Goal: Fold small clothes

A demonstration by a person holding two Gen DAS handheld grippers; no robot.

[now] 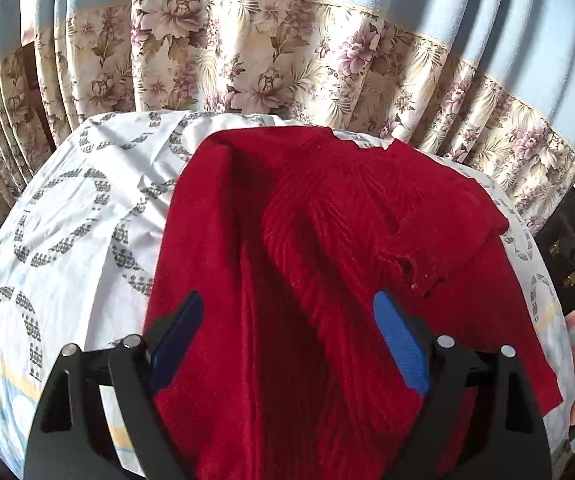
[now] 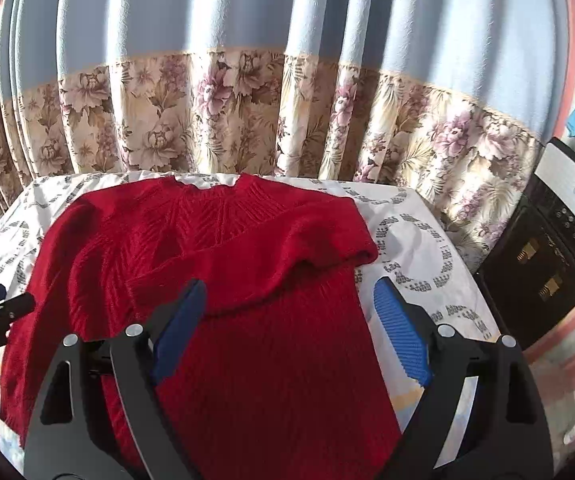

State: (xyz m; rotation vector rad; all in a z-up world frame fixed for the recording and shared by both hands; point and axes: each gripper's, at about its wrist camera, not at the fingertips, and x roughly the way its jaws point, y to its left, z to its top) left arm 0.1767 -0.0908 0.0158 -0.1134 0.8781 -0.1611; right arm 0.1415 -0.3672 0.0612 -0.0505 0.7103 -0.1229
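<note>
Red knitted sweater lies spread on a white sheet printed with grey dotted rings, and it fills the near ground of both wrist views. Nearest the lens in the left wrist view, the left gripper stands with its jaws wide apart and nothing between the blue pads; the sweater lies below and between them, but contact cannot be judged. The right gripper is likewise spread wide and holds nothing, its left finger over the knit and its right finger over the bare sheet just beside the sweater's right edge.

Only the right wrist view shows the whole upper part of the garment: the neckline at the far side and a short sleeve folded in across the body. It also shows the tip of the left gripper at the left edge, beside the sweater's left side. The left wrist view instead shows a rumpled ridge of knit running up the middle, a cuff lying loosely on the right, and a broad stretch of sheet to the left.

Beyond the sheet hangs a pleated curtain, floral below and pale blue above. At the far right stands a black and white appliance.
</note>
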